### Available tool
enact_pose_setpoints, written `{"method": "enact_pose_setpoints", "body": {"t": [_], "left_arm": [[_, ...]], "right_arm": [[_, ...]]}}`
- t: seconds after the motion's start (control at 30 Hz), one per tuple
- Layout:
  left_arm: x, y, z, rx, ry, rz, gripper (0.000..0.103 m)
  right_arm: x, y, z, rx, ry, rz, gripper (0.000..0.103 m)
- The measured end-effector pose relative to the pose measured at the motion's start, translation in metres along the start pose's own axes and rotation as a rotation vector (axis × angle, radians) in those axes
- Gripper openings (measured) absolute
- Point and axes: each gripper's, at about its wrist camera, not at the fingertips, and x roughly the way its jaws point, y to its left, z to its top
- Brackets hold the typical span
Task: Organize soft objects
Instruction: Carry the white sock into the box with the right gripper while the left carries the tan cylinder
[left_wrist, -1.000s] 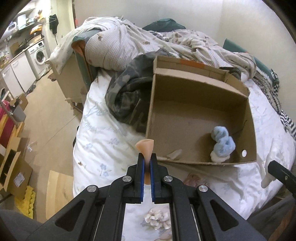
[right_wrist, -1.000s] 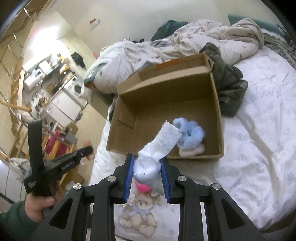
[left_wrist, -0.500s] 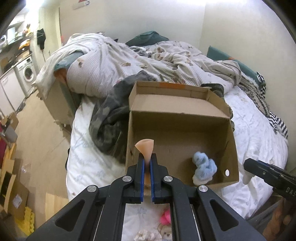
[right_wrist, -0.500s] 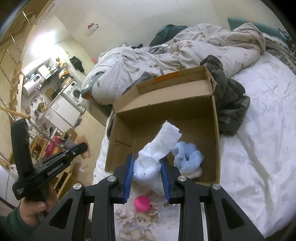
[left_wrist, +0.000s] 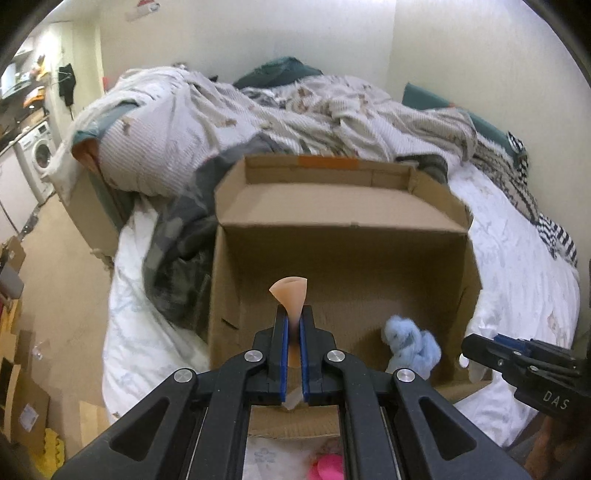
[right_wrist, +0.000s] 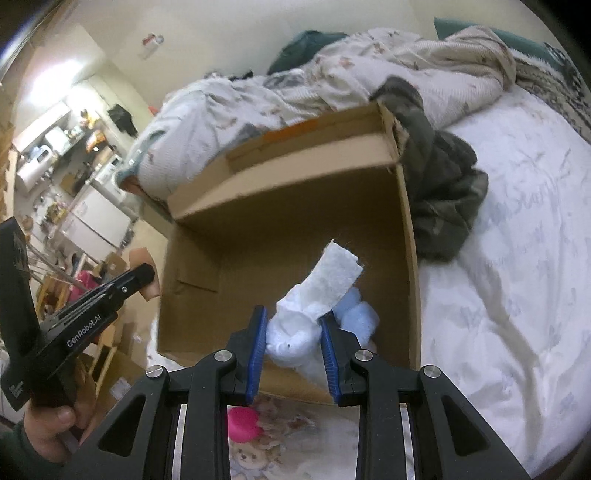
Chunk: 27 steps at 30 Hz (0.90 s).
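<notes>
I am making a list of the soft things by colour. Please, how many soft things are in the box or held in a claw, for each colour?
Light blue: 1, the fluffy piece lying in the cardboard box
White: 1, the plush in the right claw
Peach: 1, the thin piece in the left claw
Total: 3
</notes>
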Motion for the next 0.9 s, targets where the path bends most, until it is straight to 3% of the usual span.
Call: {"method": "enact_pose_setpoints", "body": {"t": [0.23, 0.9], "left_arm": [[0.031, 0.003, -0.008, -0.019, 0.094, -0.036, 0.005], [0.053, -0.005, -0.018, -0.01, 0.147, -0.032, 0.008]], "right_arm": [[0.025, -0.003, -0.002, -0.01, 0.074, -0.04, 0.03], [0.058, -0.001, -0.006, -0.009, 0.195, -0.077, 0.03]]}}
